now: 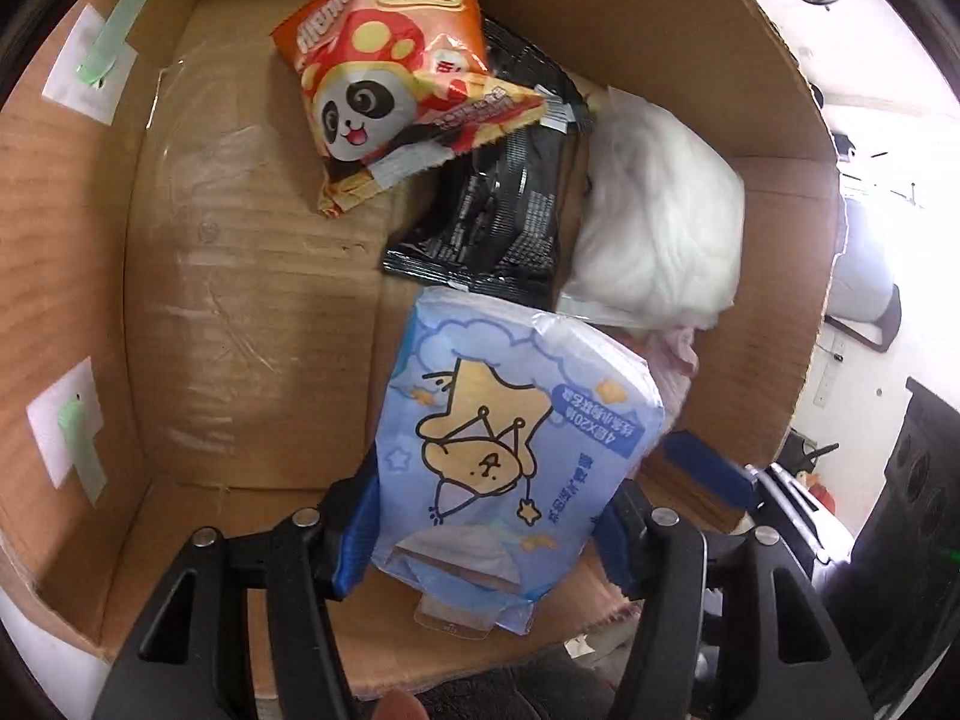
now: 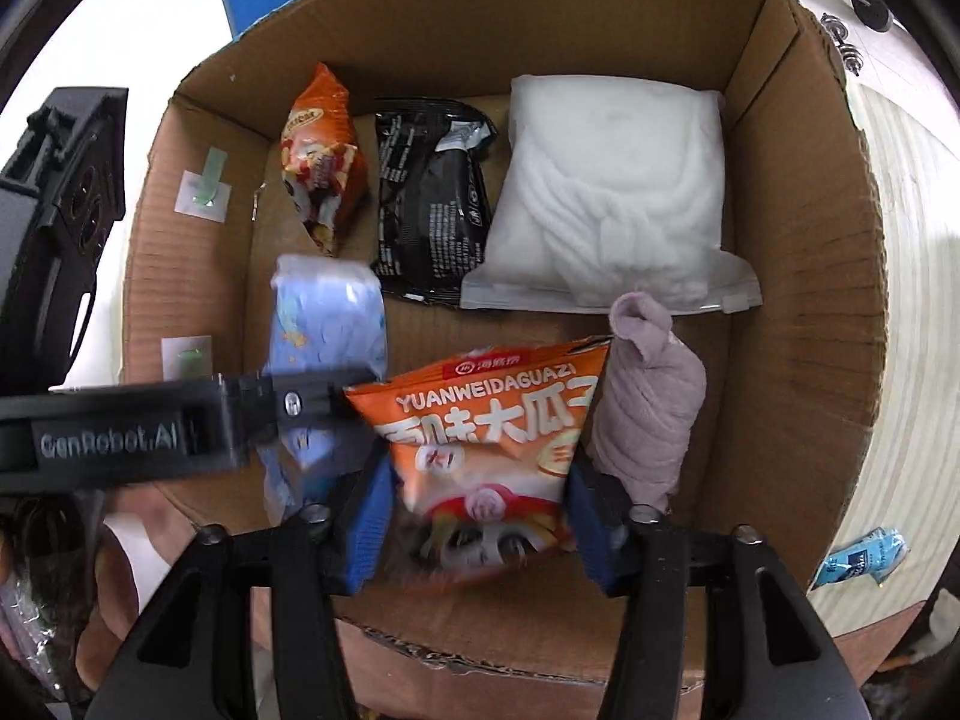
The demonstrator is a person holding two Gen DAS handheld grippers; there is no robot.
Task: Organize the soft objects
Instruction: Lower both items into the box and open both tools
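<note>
Gripping seed packet (image 2: pixel 486 438), right-view only

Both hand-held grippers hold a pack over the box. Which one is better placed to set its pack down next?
Probably the left. Its hand-held gripper holds the blue tissue pack beside bare floor of the cardboard box. The right hand-held gripper holds the orange seed bag, squeezed between that pack and the lilac cloth roll.
</note>
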